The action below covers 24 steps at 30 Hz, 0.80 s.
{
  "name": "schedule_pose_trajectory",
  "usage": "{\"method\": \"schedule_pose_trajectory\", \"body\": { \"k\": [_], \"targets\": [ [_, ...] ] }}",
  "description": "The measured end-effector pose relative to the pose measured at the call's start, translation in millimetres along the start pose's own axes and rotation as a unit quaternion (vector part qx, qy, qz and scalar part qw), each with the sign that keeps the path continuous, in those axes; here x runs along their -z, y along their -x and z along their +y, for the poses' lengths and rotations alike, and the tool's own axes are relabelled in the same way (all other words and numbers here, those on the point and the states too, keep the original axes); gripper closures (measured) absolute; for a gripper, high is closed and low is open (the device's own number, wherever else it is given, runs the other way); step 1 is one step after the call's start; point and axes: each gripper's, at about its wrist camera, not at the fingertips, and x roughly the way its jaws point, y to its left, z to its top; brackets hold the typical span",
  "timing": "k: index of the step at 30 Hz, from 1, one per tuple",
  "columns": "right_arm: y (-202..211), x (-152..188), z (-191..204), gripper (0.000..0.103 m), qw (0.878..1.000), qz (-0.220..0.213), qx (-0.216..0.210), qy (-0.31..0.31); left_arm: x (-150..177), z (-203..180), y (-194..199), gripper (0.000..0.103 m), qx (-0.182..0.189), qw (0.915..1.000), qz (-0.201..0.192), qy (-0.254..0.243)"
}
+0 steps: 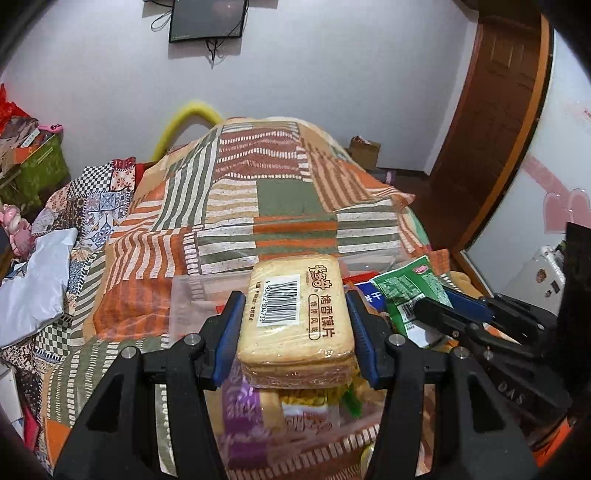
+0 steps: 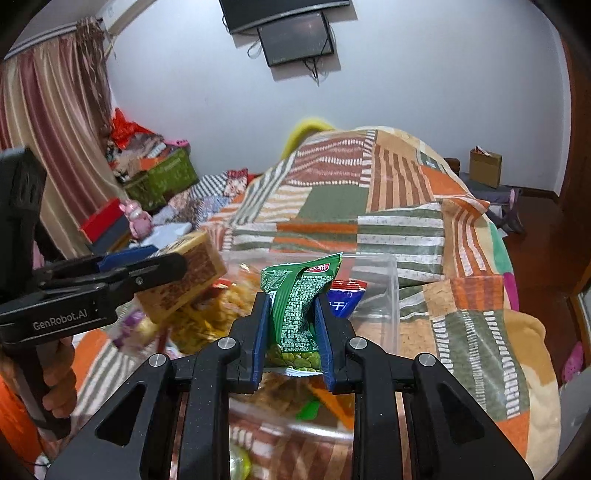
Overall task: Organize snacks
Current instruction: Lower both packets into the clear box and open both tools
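Biscuit pack [image 1: 295, 314] flat, long axis fwd, btwn pads.

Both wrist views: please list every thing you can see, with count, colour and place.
cracker pack: one, beige, between the left gripper's pads.
pea packet: one, green, pinched in the right gripper.
clear box: one, transparent, on the bed, snacks inside.
blanket: one, orange, green and white patchwork, over the bed.
screen: one, black, on the wall.
left gripper: black, blue pads.
right gripper: black, blue pads.
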Motion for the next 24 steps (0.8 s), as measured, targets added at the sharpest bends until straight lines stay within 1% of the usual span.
{"method": "schedule_pose_trajectory", "body": {
  "k": [3, 6, 8, 13, 15, 18, 22, 24],
  "targets": [
    [-6.0, 0.0, 0.5, 0.080, 1.000, 0.011, 0.002, 0.002, -1.7, -1.5, -8.6, 0.049, -0.006, 1.0000, 0.004, 0.001],
    [-8.7, 1.1, 2.0, 0.079, 1.000, 0.017, 0.011, 0.005, -2.6, -0.9, -12.8, 0.049, -0.001, 0.9999, 0.015, 0.007],
    [-8.3, 1.2, 2.5, 0.076, 1.000, 0.019, 0.017, 0.006, -2.7, -2.3, -12.5, 0.048, -0.002, 0.9999, 0.016, 0.003],
    [-0.1, -0.1, 3.1, 0.053, 1.000, 0.009, 0.025, 0.004, -3.4, -2.2, -0.3, 0.042, 0.003, 1.0000, 0.005, 0.003],
    [5.7, -0.6, 4.1, 0.052, 1.000, 0.004, 0.025, 0.007, -2.5, -2.2, 7.0, 0.039, 0.003, 1.0000, -0.002, 0.003],
    [14.6, -0.1, 6.2, 0.051, 1.000, -0.001, 0.022, 0.010, 0.2, -2.8, 17.6, 0.039, 0.003, 1.0000, -0.008, -0.002],
    [29.6, 5.4, 12.1, 0.046, 0.999, -0.009, 0.022, 0.021, 9.5, -0.7, 35.1, 0.038, -0.003, 0.9998, -0.016, -0.008],
    [37.2, 9.9, 16.1, 0.045, 0.999, -0.012, 0.020, 0.026, 16.5, 1.3, 44.7, 0.035, -0.011, 0.9997, -0.020, -0.011]
  ]
}}
